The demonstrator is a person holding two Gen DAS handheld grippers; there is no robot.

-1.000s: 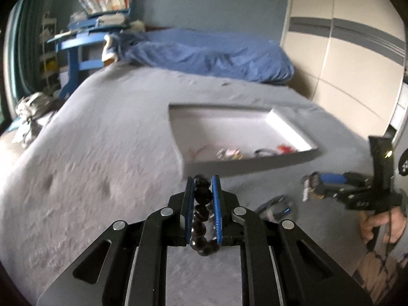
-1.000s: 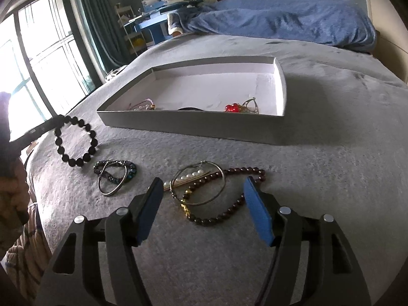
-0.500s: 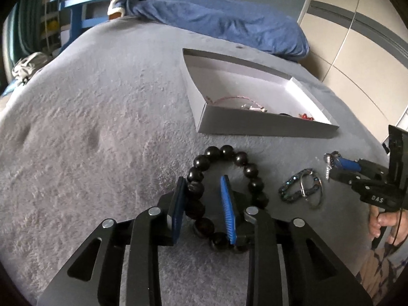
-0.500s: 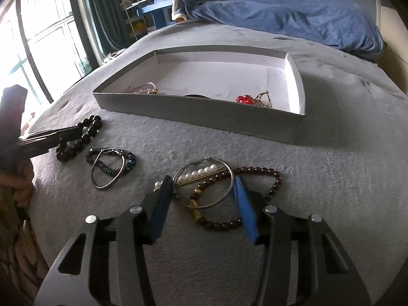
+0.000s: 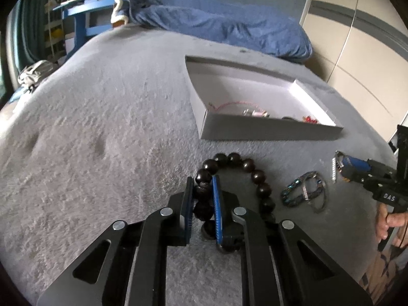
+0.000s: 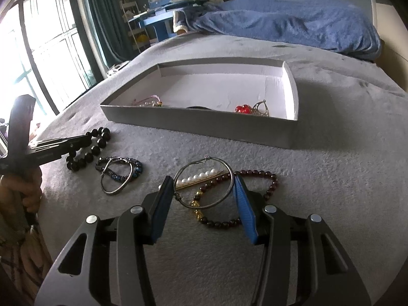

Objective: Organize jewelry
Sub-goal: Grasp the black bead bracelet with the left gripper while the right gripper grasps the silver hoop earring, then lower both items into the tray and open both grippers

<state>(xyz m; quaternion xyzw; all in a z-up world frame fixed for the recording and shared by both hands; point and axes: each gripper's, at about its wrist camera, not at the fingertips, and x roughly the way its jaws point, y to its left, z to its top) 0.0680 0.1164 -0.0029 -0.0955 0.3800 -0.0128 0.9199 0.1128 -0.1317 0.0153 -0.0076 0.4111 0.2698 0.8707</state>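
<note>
A black bead bracelet (image 5: 256, 176) lies on the grey blanket and my left gripper (image 5: 202, 181) is shut on its near side; it also shows in the right wrist view (image 6: 95, 148). My right gripper (image 6: 201, 182) is open, its pads on either side of a thin silver hoop (image 6: 204, 182) that lies over a pearl bar (image 6: 199, 178) and a dark red bead bracelet (image 6: 257, 193). A blue beaded bracelet with a metal ring (image 6: 118, 172) lies between the grippers. The white jewelry box (image 6: 290, 94) holds a red charm (image 6: 242, 109) and a pink chain (image 6: 149, 100).
The box (image 5: 267, 130) stands on the bed beyond the loose jewelry. A blue duvet (image 6: 293, 23) is heaped at the far end. A blue desk (image 5: 84, 7) and a window (image 6: 46, 51) lie to the left, wardrobe doors (image 5: 357, 51) to the right.
My left gripper came down with the black bracelet onto the blanket, opened slightly, then closed on it again. My right gripper moved forward around the silver hoop, its jaws narrower than a second ago.
</note>
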